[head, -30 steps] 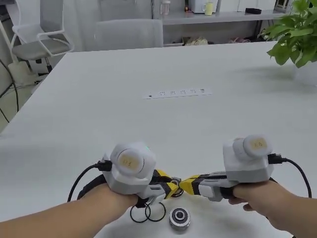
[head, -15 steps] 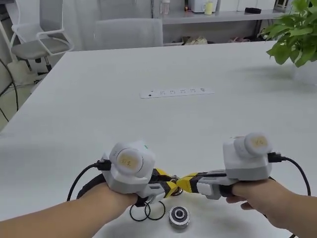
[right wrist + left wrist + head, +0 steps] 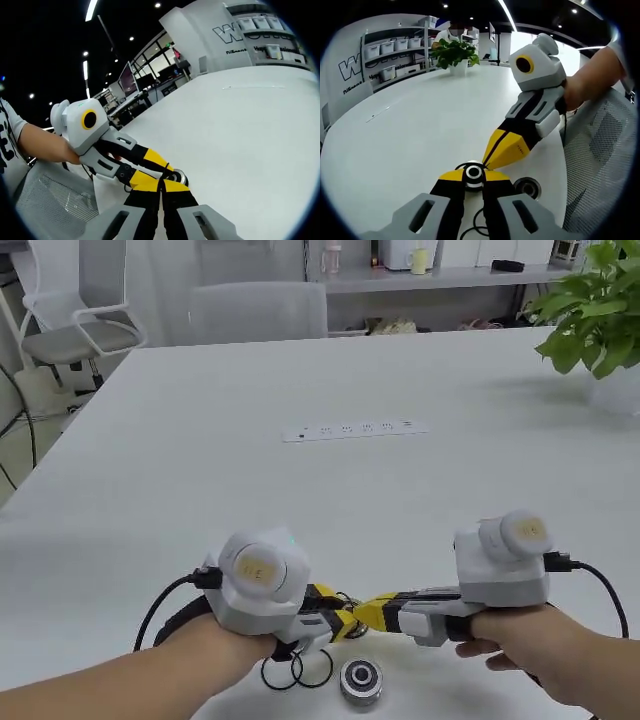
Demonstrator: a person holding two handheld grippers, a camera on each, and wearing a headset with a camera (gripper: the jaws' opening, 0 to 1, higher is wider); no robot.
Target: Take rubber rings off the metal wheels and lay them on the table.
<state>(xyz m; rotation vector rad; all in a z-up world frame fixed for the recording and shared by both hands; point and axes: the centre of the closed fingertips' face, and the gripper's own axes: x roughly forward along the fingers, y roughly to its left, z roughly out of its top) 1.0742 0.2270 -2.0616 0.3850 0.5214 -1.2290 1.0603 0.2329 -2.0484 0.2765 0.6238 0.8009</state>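
Observation:
My left gripper (image 3: pixel 474 176) is shut on a small metal wheel (image 3: pixel 474 172) that has a black rubber ring (image 3: pixel 464 165) around it. The right gripper (image 3: pixel 161 184) is shut, and its yellow tip (image 3: pixel 492 155) meets that wheel (image 3: pixel 176 176) at the ring's edge, pinching the thin black band. In the head view the left gripper (image 3: pixel 338 616) and right gripper (image 3: pixel 364 612) meet tip to tip just above the table. A second metal wheel (image 3: pixel 360 680) lies flat on the table below them. Two loose rubber rings (image 3: pixel 297 669) lie to its left.
The white table (image 3: pixel 320 500) stretches far ahead, with a power strip (image 3: pixel 355 429) set in its middle. A potted plant (image 3: pixel 590 310) stands at the far right corner. Chairs (image 3: pixel 80 320) stand beyond the far edge. Black cables trail from both grippers.

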